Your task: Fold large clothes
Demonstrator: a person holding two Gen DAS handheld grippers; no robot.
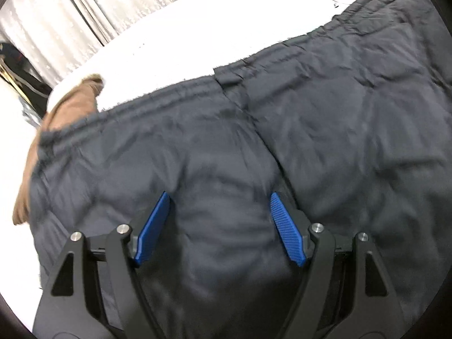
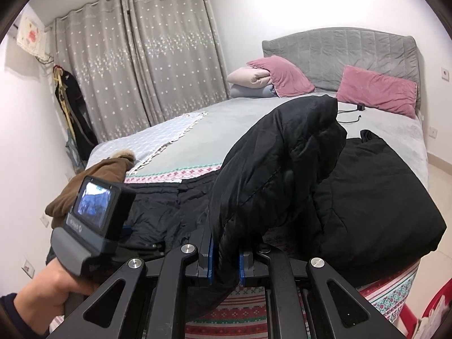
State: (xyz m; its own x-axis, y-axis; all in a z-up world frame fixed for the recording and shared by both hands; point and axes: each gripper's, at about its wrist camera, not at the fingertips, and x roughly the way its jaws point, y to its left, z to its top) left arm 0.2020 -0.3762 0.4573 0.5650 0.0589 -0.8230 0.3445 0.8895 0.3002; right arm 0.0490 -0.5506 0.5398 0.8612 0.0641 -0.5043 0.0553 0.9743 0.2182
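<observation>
A large black padded coat [image 1: 282, 130] with a brown fur-trimmed hood [image 1: 70, 107] lies spread on the bed. My left gripper [image 1: 219, 227] is open, its blue pads [image 1: 152, 228] apart just above the coat's middle, holding nothing. In the right wrist view my right gripper [image 2: 225, 262] is shut on a fold of the black coat [image 2: 271, 175] and lifts it above the bed's foot. The rest of the coat [image 2: 375, 197] lies on the bed. The left gripper's body and camera [image 2: 93, 214] show at the left, held by a hand.
The bed [image 2: 214, 121] has a grey headboard [image 2: 339, 53], pink pillows [image 2: 375, 90] and folded bedding [image 2: 251, 82] at the far end. A cable and charger [image 2: 353, 110] lie near the pillows. Grey curtains [image 2: 135, 65] hang on the left wall.
</observation>
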